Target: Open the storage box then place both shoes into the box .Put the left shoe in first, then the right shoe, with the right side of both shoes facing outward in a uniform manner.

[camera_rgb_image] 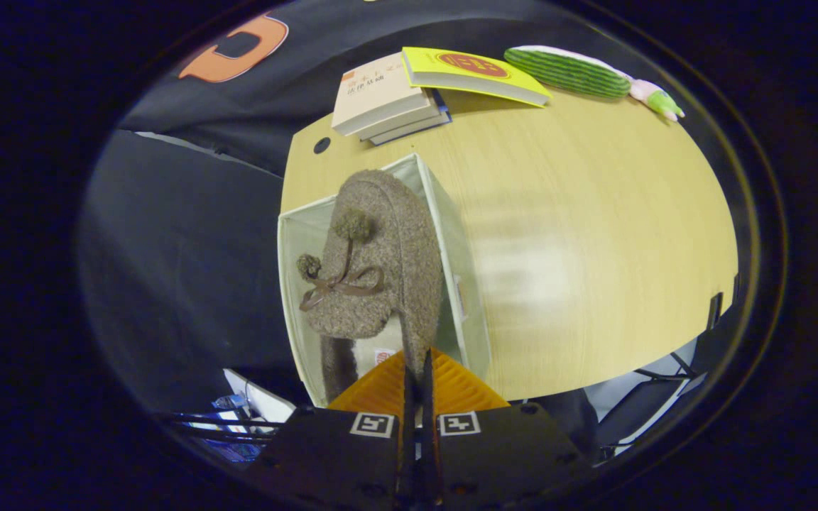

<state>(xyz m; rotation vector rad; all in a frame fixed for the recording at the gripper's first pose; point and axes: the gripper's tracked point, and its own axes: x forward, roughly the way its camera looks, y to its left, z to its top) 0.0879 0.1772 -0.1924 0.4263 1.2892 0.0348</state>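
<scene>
At the far left, dark booth cloth [182, 270] hangs beside and below the wooden tabletop [593, 248], and near the bottom a few small items lie on a lower surface, too blurred to identify. Moving right, an open storage box [295, 298] with pale fabric walls sits at the tabletop's near-left edge, its mouth facing up toward the camera. A fuzzy brown shoe [388, 262] with two pompoms and a brown ribbon bow hangs over the box opening, toe pointing away, heel end nearest the tongs [417, 376]. The tongs are clenched on the shoe, their two fingers almost touching as they pinch a thin edge of its heel collar between them. Beyond the box, at the tabletop's far edge, a stack of books [380, 99] lies flat, with a yellow book [473, 74] resting partly over it just to the right. Farther right, a green striped plush toy [572, 71] lies along the far edge, a pink and green end at its right tip.
</scene>
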